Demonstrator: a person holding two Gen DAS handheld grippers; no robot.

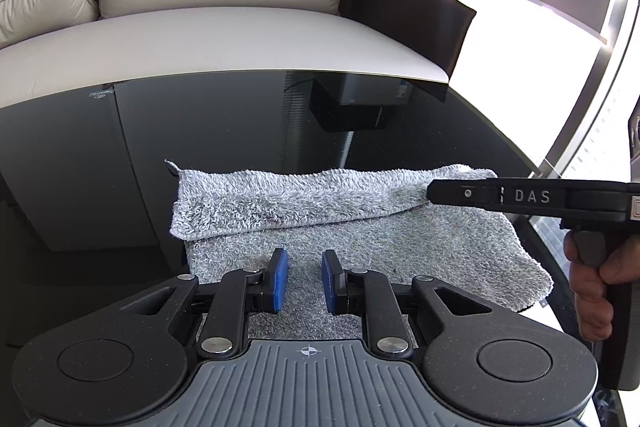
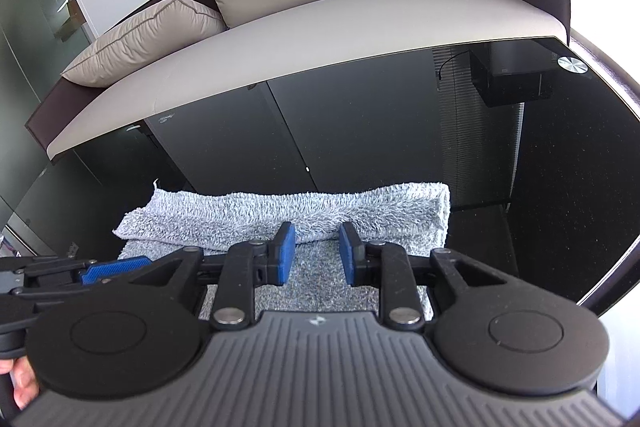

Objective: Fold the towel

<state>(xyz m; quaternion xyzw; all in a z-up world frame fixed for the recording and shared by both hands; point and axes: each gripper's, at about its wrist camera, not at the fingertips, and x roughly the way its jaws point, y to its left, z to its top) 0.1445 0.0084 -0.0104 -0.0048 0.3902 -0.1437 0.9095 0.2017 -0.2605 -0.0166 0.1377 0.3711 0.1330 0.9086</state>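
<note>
A grey fluffy towel (image 1: 360,227) lies on the black glass table (image 1: 200,131), its far part folded over toward me into a thick band. My left gripper (image 1: 305,281) is open and empty, its blue pads just above the towel's near part. My right gripper (image 2: 317,255) is open and empty, hovering over the towel (image 2: 300,215) at the folded band's near edge. In the left wrist view the right gripper (image 1: 436,191) comes in from the right, its tip over the folded band. In the right wrist view the left gripper (image 2: 114,269) shows at the left edge.
A beige sofa (image 1: 240,31) with cushions stands right behind the table's far edge. A black box (image 2: 512,79) is reflected in the glass at far right. A round metal disc (image 2: 573,63) marks the table's far right corner. Bright windows lie to the right.
</note>
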